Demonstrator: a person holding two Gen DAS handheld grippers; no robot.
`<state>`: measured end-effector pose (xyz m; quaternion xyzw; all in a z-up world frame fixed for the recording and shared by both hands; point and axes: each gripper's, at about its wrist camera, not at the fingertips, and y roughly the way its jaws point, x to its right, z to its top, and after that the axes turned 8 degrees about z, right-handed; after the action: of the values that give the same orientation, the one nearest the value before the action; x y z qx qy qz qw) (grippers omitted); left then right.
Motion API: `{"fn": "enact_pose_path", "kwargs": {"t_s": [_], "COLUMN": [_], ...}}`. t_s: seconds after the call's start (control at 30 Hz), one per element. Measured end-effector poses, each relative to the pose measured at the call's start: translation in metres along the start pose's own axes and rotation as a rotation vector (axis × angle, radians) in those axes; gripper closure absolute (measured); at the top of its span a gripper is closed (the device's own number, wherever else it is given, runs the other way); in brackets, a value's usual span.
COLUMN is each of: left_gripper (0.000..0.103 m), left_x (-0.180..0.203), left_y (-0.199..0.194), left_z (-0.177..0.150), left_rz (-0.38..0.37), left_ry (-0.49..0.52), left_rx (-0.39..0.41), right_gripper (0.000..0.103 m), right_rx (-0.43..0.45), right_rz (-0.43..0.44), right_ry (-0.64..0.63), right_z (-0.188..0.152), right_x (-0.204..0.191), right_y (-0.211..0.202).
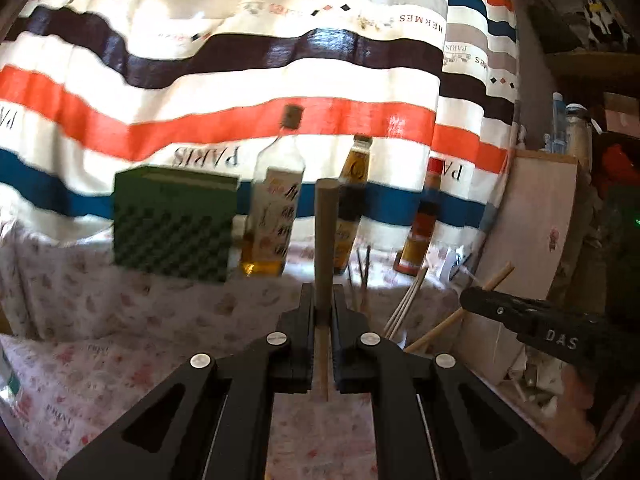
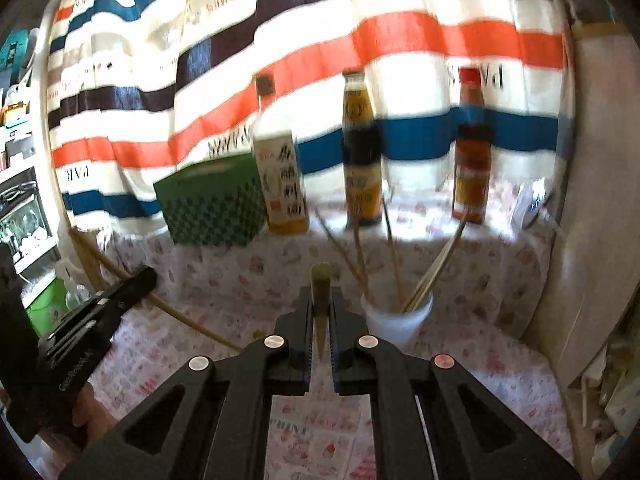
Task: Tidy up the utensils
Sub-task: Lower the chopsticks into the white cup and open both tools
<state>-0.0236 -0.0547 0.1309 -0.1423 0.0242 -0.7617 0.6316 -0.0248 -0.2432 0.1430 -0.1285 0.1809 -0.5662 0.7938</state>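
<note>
Left gripper (image 1: 322, 312): jaws narrow, clamped on a thick round wooden stick (image 1: 325, 240), which points straight ahead along the fingers. Right gripper (image 2: 321, 312): jaws likewise narrow, pinching a pale tapered wooden chopstick (image 2: 321, 292), its blunt end forward and its thin tip back between the pads.

Just right of the right gripper I see a white plastic cup (image 2: 396, 320) on the floral tablecloth (image 2: 240, 280), holding several thin wooden chopsticks (image 2: 432, 268) that fan out, tilted. From the left wrist view the right gripper's black body (image 1: 532, 320) sits at the frame's right edge, with the cup hidden and only sticks showing beside it.

Further back on the cloth, in a row: a green checkered box (image 2: 212, 204), a clear bottle with amber liquid and a white label (image 2: 280, 172), a dark sauce bottle with a yellow label (image 2: 362, 152), and a red-capped orange sauce bottle (image 2: 472, 152). Behind them hangs a striped curtain (image 2: 400, 32). Frames blurred; labels unreadable.
</note>
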Motion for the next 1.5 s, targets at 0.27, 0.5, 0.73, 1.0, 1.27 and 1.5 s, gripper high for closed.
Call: {"fn": "enact_pose_path", "kwargs": {"t_s": [0.27,0.5,0.73,1.0,1.27,1.5], "left_gripper": [0.097,0.097,0.097,0.097,0.096,0.085], "left_x": [0.049,0.077,0.077,0.077,0.076,0.065], "left_y": [0.027,0.084,0.153,0.18,0.167,0.147], "left_z": [0.049,0.058,0.013,-0.014,-0.025,-0.012], "left_rz": [-0.073,-0.118,-0.067,-0.089,-0.076,-0.093], "left_ry": [0.044,0.077,0.092,0.084,0.094,0.074], "left_rx": [0.11,0.064,-0.08,-0.157,-0.139,-0.132], "right_gripper": [0.095,0.095,0.095,0.095,0.095,0.094], "right_rx": [0.071,0.136,0.011,-0.144,-0.193,-0.141], "right_rz": [-0.08,-0.107,-0.182,-0.137,-0.122,-0.118], "right_ry": [-0.037,0.022,0.047,0.11,0.139,0.116], "right_z": [0.054,0.064,0.063,0.053,0.045,0.05], "right_x": [0.017,0.063,0.087,0.108,0.12,0.116], "right_y": [0.001,0.006,0.062,0.094,0.109,0.1]}}
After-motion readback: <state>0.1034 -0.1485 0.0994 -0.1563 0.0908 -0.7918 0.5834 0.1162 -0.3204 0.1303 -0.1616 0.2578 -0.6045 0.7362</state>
